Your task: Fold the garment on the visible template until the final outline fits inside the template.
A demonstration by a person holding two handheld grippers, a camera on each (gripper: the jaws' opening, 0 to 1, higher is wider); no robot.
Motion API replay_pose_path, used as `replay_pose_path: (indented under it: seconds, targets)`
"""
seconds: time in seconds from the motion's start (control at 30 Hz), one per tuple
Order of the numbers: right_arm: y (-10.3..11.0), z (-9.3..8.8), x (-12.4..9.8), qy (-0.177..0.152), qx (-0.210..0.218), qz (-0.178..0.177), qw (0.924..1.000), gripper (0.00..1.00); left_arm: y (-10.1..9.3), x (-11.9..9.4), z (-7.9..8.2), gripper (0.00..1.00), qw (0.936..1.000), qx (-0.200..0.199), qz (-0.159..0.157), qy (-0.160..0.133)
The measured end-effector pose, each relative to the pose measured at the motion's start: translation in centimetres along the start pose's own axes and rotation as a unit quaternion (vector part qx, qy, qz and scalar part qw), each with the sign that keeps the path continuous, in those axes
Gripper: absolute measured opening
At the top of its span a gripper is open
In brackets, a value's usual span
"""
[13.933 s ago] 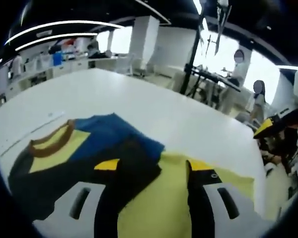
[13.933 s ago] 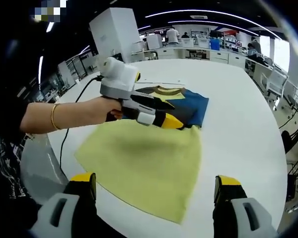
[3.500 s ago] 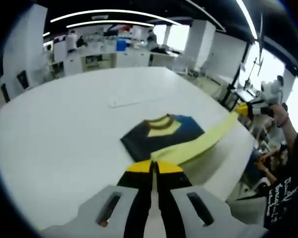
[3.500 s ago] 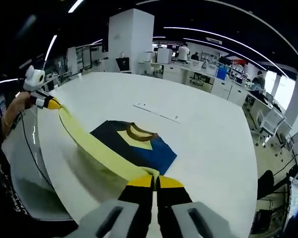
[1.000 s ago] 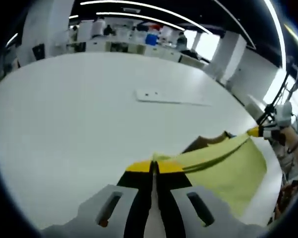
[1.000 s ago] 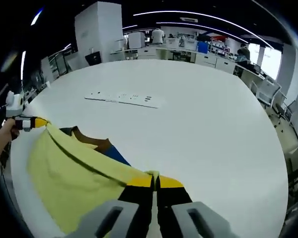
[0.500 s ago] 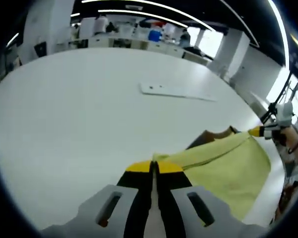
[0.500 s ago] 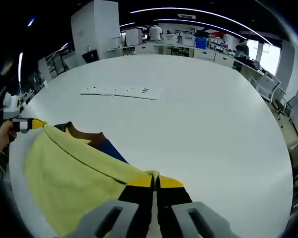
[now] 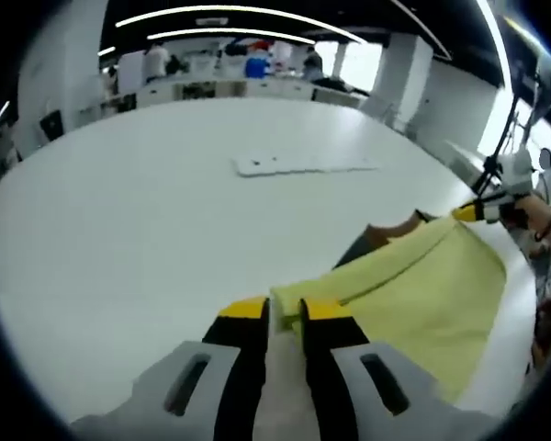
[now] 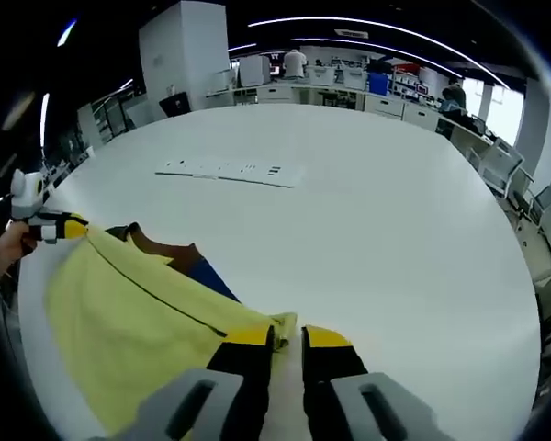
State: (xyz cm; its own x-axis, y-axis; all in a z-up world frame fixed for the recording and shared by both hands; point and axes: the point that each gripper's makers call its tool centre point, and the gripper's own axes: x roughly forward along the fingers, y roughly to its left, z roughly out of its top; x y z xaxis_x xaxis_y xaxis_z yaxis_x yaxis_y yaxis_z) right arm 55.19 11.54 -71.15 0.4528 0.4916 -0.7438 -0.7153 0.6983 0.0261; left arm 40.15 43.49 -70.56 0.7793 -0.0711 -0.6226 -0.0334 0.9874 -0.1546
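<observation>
A yellow cloth (image 9: 413, 294) lies spread on the white table (image 9: 119, 230) and covers most of a dark blue garment with a brown collar (image 9: 386, 241). In the left gripper view my left gripper (image 9: 285, 308) has its jaws slightly parted, with one cloth corner in the gap. My right gripper (image 9: 473, 213) sits at the far corner of the same edge. In the right gripper view, my right gripper (image 10: 288, 335) is also slightly open around its cloth corner. The yellow cloth (image 10: 119, 312) runs from there to my left gripper (image 10: 60, 226), and the garment's collar (image 10: 161, 246) peeks out.
A flat white strip (image 9: 303, 165) lies on the table beyond the cloth, seen again as the white strip (image 10: 225, 172). A hand (image 10: 5, 253) holds the left gripper near the table edge. Desks and people stand far behind the table.
Both pairs of jaws, pressed together on the cloth corners half a second ago, have parted a little. The cloth has settled lower over the garment.
</observation>
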Motion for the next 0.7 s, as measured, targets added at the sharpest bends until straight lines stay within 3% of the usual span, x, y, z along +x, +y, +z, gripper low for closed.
replay_pose_path:
  seconds: [0.17,0.27,0.4,0.5,0.7]
  targets:
    - [0.4,0.2,-0.7,-0.003,-0.018,0.014,0.9997,0.19,-0.4,-0.3,0.5,0.31,0.9963,0.084,-0.017,-0.005]
    - [0.6,0.2,-0.9,-0.003,-0.063,0.02,0.9978,0.2,-0.7,-0.4,0.4,0.35,0.9941,0.104,-0.031,-0.007]
    - [0.7,-0.3,-0.9,0.005,-0.103,0.023,0.9944,0.21,-0.3,-0.5,-0.1,0.37,0.9853,0.169,-0.022,0.009]
    - [0.4,-0.7,-0.6,0.01,-0.114,0.018,0.9933,0.21,0.0,-0.2,-0.6,0.35,0.9827,0.184,-0.016,0.017]
    - [-0.2,-0.5,0.3,-0.004,-0.093,0.02,0.9955,0.21,0.3,0.6,-0.7,0.33,0.9768,0.213,-0.002,0.017]
